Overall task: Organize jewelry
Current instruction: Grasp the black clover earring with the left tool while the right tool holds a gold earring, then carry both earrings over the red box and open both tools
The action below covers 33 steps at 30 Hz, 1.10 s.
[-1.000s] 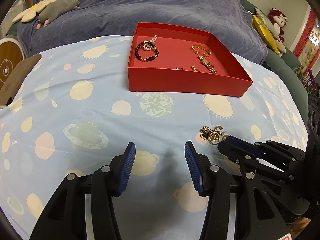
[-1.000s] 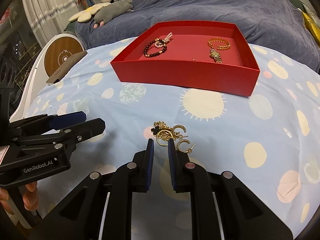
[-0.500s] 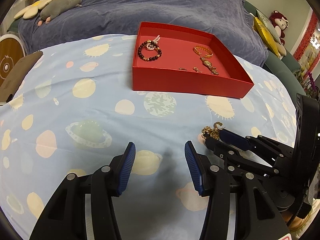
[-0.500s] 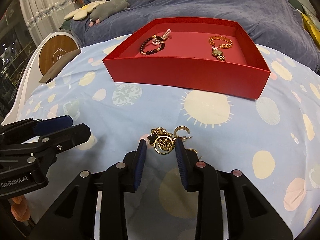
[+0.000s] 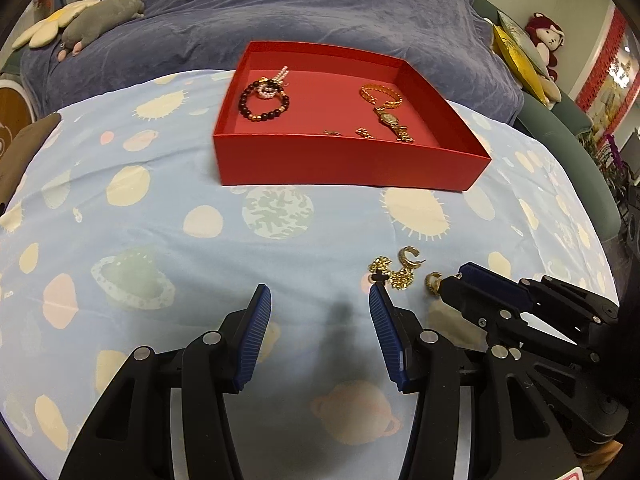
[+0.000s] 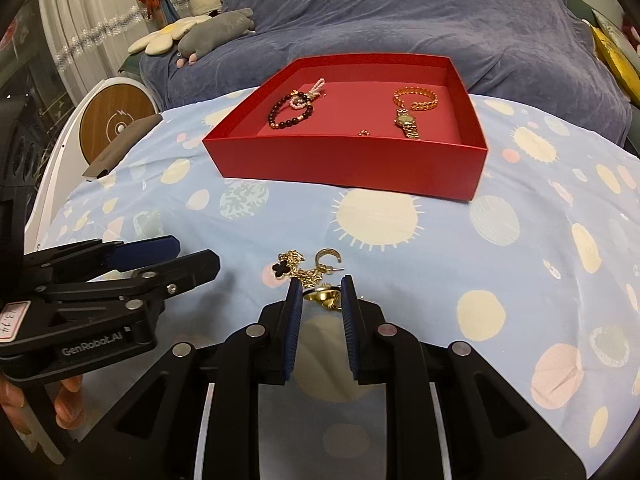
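A red box (image 5: 348,164) (image 6: 348,164) on the planet-print cloth holds a dark beaded bracelet (image 5: 264,104) (image 6: 290,112), a gold chain bracelet (image 5: 380,94) (image 6: 416,98) and a gold watch (image 5: 394,122) (image 6: 406,122). In front of it lies a tangled gold necklace with a black clover (image 5: 394,274) (image 6: 298,266) and a gold hoop earring (image 5: 410,256) (image 6: 328,258). My right gripper (image 6: 321,285) (image 5: 454,278) is closing its jaws around a second hoop earring (image 6: 324,295) (image 5: 432,280); the pads are not seen pressing it. My left gripper (image 5: 319,294) (image 6: 196,254) stands open and empty just left of the pile.
A purple-blue blanket (image 5: 320,12) rises behind the box, with a grey plush toy (image 5: 100,16) on it. A round wooden-faced object (image 6: 116,124) and a dark flat pad (image 6: 120,148) sit at the table's left edge. A hand (image 6: 60,400) holds the left gripper.
The right gripper went from nearly shut to wider apart, then narrower, and the hoop earring now sits between its fingers. The left gripper kept still and open.
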Each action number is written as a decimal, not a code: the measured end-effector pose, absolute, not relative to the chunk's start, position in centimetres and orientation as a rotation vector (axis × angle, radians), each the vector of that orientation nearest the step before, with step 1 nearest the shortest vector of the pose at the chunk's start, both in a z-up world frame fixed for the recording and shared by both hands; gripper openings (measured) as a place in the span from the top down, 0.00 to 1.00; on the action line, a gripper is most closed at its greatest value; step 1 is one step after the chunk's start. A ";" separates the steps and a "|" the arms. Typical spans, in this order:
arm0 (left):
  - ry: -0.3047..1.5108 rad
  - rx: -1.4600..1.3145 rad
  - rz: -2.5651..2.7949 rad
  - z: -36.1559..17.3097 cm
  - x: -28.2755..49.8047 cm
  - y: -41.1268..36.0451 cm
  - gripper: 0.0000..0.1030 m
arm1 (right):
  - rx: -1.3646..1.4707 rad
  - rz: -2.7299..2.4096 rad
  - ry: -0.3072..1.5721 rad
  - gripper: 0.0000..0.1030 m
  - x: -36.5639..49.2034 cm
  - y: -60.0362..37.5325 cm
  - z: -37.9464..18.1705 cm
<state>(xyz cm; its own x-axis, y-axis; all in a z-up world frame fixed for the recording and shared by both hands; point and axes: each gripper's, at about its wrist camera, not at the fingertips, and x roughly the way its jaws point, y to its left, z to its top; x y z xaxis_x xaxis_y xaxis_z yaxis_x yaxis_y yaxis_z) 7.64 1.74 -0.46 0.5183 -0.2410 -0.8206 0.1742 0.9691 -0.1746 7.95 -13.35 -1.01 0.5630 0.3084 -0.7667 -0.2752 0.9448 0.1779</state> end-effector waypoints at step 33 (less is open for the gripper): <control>0.878 -0.060 -0.339 3.0 8.5 -1.6 0.90 | 0.115 0.295 0.837 0.82 7.8 -18.2 2.6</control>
<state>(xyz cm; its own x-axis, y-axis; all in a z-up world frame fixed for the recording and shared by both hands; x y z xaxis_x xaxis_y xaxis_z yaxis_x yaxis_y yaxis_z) 8.54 -1.62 3.04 0.5891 -0.3157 -0.7438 0.2665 0.9449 -0.1900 7.77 -18.22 2.56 0.6317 0.3024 -0.7138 -0.2122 0.9531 0.2159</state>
